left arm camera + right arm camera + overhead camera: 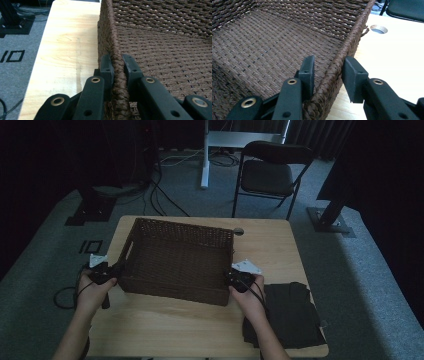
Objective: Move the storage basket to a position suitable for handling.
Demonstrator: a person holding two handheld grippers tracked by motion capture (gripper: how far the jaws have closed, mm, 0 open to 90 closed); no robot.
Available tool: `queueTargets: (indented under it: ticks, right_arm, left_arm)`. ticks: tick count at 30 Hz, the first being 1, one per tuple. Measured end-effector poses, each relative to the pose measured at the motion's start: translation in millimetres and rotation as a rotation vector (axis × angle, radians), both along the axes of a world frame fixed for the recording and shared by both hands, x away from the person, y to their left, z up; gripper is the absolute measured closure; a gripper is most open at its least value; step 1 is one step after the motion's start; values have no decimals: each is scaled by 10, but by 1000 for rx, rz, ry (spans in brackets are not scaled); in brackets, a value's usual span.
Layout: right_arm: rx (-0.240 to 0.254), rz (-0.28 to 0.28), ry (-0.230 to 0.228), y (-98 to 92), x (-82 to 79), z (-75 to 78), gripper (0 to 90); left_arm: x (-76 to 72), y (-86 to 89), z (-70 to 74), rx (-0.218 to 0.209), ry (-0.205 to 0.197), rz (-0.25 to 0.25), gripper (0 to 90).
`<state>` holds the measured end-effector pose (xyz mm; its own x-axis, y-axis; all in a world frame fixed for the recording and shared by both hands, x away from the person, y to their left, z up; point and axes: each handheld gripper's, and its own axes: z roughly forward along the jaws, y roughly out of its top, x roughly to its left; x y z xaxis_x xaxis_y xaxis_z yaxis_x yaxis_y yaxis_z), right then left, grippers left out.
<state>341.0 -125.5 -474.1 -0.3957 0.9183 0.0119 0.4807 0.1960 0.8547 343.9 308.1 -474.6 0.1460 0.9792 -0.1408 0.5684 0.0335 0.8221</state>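
The basket (177,260) sits on the desk (200,330), empty, a dark cloth (290,315) lying right of it. Left claw (117,66) is clamped on its left rim; right claw (328,72) straddles the right rim, one pad touching, the other apart. Grasp half made; lifting or shifting remains.

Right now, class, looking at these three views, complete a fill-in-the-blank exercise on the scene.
1. The left gripper is shut on the rim of the brown woven wicker ____.
2. The right gripper straddles the opposite ____.
3. The folded black cloth lies on the light wooden ____.
4. Beyond stands a black folding ____.

Missing: basket; rim; table; chair
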Motion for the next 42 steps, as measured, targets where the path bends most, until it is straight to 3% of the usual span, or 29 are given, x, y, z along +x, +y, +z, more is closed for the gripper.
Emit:
queueTargets:
  ticks: [15, 19, 25, 32, 42]
  right_arm:
    - [-36, 51, 7, -238, -109, 17, 638]
    - [-26, 62, 5, -271, -142, 10, 637]
    - [-19, 79, 8, -332, -197, 7, 636]
    - [-23, 75, 8, -335, -298, 8, 637]
    - [-32, 76, 8, -197, -418, 14, 639]
  left_arm:
    - [-330, -219, -2, -5, 7, 20, 809]
    - [-414, -232, -12, -29, 2, 19, 805]
    - [-533, -269, -3, -17, 12, 9, 798]
    - [-603, -268, -2, -18, 17, 6, 800]
    - [-706, -125, 5, -17, 26, 8, 800]
